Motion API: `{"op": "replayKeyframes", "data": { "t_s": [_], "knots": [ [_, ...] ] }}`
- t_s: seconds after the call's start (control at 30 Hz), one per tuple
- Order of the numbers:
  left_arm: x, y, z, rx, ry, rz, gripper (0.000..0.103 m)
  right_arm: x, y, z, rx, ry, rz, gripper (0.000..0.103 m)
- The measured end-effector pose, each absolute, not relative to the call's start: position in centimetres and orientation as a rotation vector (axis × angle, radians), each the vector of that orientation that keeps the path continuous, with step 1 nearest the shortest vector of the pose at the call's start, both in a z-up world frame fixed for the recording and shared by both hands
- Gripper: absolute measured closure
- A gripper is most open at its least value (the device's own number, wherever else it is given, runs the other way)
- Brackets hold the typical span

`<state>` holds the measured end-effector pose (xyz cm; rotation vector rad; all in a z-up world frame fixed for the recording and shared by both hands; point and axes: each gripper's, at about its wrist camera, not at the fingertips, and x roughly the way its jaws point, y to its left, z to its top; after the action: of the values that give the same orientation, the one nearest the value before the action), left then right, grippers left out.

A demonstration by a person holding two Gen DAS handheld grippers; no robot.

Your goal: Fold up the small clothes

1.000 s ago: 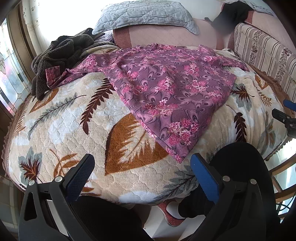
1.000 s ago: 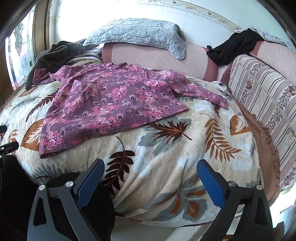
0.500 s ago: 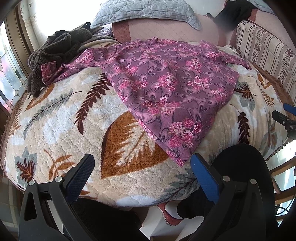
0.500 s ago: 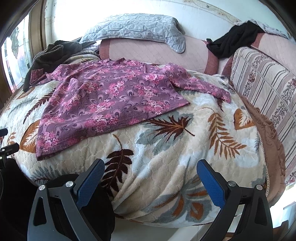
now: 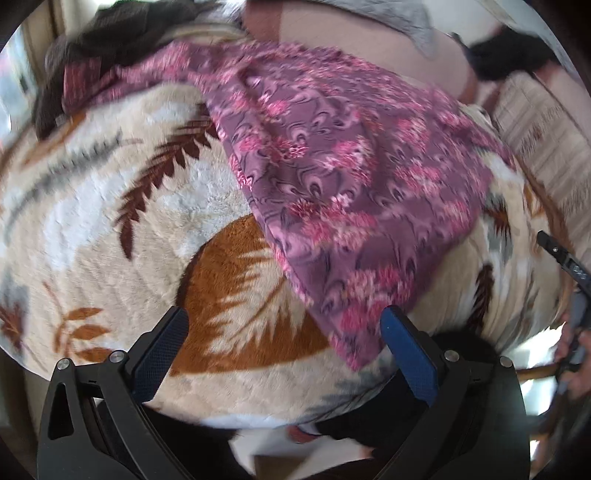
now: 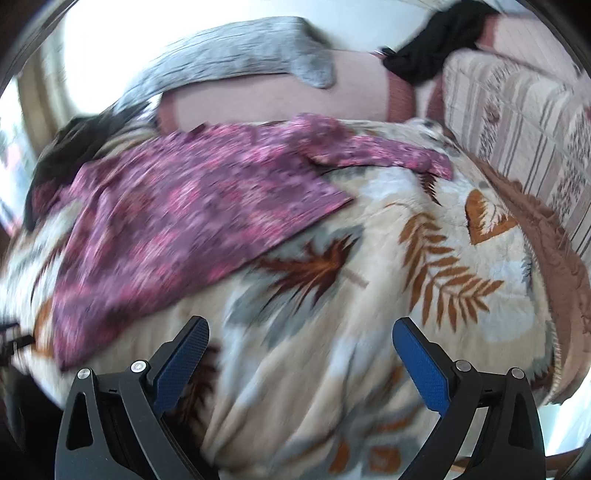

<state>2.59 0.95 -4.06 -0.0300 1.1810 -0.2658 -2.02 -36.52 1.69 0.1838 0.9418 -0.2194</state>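
A purple floral shirt [image 5: 332, 177] lies spread flat on a leaf-patterned blanket [image 5: 110, 229]. It also shows in the right wrist view [image 6: 177, 221], with one sleeve [image 6: 388, 155] stretched to the right. My left gripper [image 5: 284, 325] is open and empty, low over the blanket, its right finger close to the shirt's near hem corner. My right gripper [image 6: 301, 332] is open and empty over bare blanket, to the right of the shirt's hem. The right gripper shows at the right edge of the left wrist view [image 5: 565, 258].
A dark brown garment [image 5: 110, 33] is heaped at the far left by the shirt's other sleeve. A grey pillow [image 6: 240, 62] and a black garment [image 6: 436, 40] lie on the pink backrest. A striped cushion [image 6: 517, 122] lines the right side.
Both grippers have moved forward and down toward the blanket; the shirt now looks larger and closer. Both views are blurred by motion. The shirt has not moved.
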Motion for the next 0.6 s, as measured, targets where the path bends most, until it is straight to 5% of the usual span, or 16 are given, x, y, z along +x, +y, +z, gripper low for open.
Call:
{"op": "replayKeyframes", "data": {
  "t_s": [0.37, 0.53, 0.57, 0.6],
  "knots": [
    [6.8, -1.3, -7.1, -0.197, 1.316, -0.231, 0.000, 9.5, -43.3, -3.2, 0.414, 0.973, -0.323, 0.008],
    [7.2, -3.4, -6.6, -0.201, 1.311, -0.294, 0.021, 11.6, -42.2, -5.1, 0.343, 0.983, -0.352, 0.017],
    [7.3, -3.8, -6.5, -0.188, 1.307, -0.297, 0.039, 11.7, -41.7, -5.1, 0.303, 0.977, -0.347, 0.044],
    [7.4, -4.0, -6.5, -0.168, 1.302, -0.288, 0.064, 11.8, -41.3, -5.1, 0.280, 0.977, -0.326, 0.083]
  ]
}}
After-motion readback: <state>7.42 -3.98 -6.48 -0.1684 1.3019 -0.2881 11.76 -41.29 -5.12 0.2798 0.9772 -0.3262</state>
